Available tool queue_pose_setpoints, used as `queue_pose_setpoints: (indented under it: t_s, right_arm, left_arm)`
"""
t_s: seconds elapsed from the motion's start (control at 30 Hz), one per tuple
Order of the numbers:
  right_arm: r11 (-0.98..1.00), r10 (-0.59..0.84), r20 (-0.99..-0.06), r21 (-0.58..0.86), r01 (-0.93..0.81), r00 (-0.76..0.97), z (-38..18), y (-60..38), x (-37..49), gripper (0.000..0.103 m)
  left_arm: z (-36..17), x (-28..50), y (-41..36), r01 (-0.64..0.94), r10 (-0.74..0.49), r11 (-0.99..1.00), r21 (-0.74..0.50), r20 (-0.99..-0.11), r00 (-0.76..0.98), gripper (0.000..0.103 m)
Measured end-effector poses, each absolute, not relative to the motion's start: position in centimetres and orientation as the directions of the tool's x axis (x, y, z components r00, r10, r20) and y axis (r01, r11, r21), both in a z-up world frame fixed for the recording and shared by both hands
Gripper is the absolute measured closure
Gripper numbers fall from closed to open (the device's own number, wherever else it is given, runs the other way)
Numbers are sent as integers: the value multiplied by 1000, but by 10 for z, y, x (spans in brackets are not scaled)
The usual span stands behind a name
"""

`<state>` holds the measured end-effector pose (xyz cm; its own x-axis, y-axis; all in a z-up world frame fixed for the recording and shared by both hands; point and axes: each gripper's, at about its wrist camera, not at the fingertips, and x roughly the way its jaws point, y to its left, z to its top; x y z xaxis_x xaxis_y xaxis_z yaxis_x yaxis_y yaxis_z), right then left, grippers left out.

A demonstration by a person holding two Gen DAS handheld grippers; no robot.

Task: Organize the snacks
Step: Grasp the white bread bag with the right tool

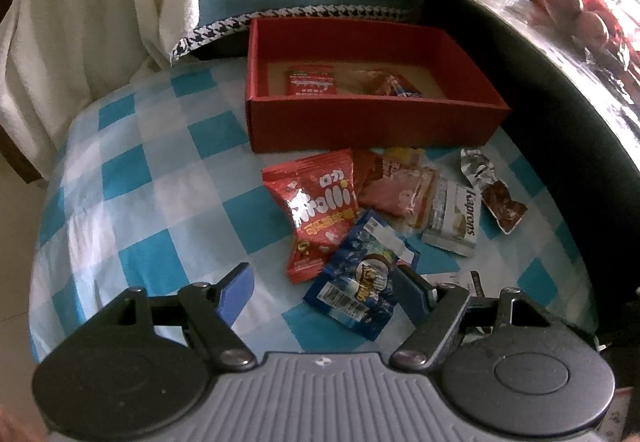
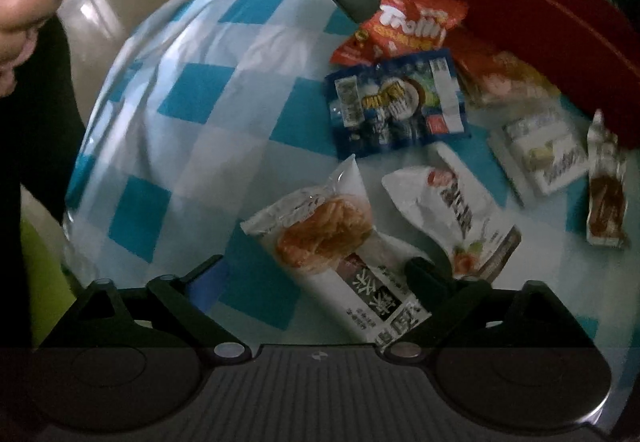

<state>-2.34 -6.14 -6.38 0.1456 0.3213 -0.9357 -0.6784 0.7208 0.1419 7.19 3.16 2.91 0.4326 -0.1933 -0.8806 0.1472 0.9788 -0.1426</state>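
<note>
Blue-checked cloth (image 1: 132, 178) carries loose snack packets before the red box (image 1: 360, 122), which holds a few already. Left gripper (image 1: 328, 294) spread wide over the blue coconut packet (image 1: 360, 282); right gripper (image 2: 316, 278) wide over the noodle-snack packet (image 2: 328, 234). Neither holds anything. Step: picking. Next: descend, pinch, carry to box.

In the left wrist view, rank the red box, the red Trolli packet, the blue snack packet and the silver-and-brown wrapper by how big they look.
1. red box, clearly largest.
2. and 3. red Trolli packet and blue snack packet look alike; the blue one lies nearer the camera, so no ranking.
4. silver-and-brown wrapper, smallest.
</note>
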Motion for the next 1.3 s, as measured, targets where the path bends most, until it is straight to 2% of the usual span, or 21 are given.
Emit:
queue_pose_setpoints:
  t_s: [0.13,0.27,0.4,0.57,0.67,0.73,0.8,0.9,0.97,1.03,1.1,1.2,1.23,1.27,1.3]
  right_arm:
    - [701,267,-948,68,-710,173,-72,-56,-36,0]
    - [657,90,-975,-94,-748,202,-90,-44,-37,0]
    - [680,118,-979,-43,-731,167,-83,-48,-27,3]
    - [683,139,-979,-16,-730,152,-70,-54,-19,27]
    - [692,161,-982,41,-721,98,-62,-61,-15,34]
    - [692,148,-985,36,-721,93,-61,-62,-15,35]
    - [688,139,-985,22,-726,102,-64,-61,-13,34]
    - [668,147,-985,32,-743,89,-75,-58,-15,18]
    - [667,164,-984,60,-743,68,-82,-51,-10,1]
    - [658,175,-981,51,-752,87,-86,-47,-11,0]
    - [635,160,-981,14,-772,114,-85,-48,-20,4]
    - [635,141,-982,-7,-772,125,-79,-60,-26,26]
    - [659,148,-984,23,-752,100,-77,-66,-23,37]
    - [687,159,-984,50,-725,82,-74,-73,-19,43]
    - [711,164,-983,60,-701,82,-72,-80,-16,46]
  left_arm:
    - [31,72,32,146,-205,977,-156,-879,432,32]
    - [34,70,33,151,-218,974,-167,-872,438,32]
    - [36,70,34,149,-225,973,-176,-869,440,32]
    - [36,74,36,133,-230,973,-191,-869,437,32]
    - [36,74,37,131,-232,972,-194,-869,436,32]
    - [36,75,36,130,-234,972,-197,-871,432,32]
    - [36,75,35,128,-237,971,-201,-871,430,32]
    - [36,75,33,133,-241,970,-203,-870,430,32]
    - [36,75,33,137,-242,970,-203,-871,428,32]
    - [36,75,34,133,-242,970,-204,-871,427,32]
    - [36,75,36,127,-246,969,-211,-871,425,32]
    - [34,76,37,121,-255,967,-225,-874,414,32]
    - [33,76,36,124,-262,965,-231,-874,409,32]
    - [33,76,34,129,-266,964,-234,-875,405,32]
    - [33,75,32,137,-270,963,-234,-875,402,32]
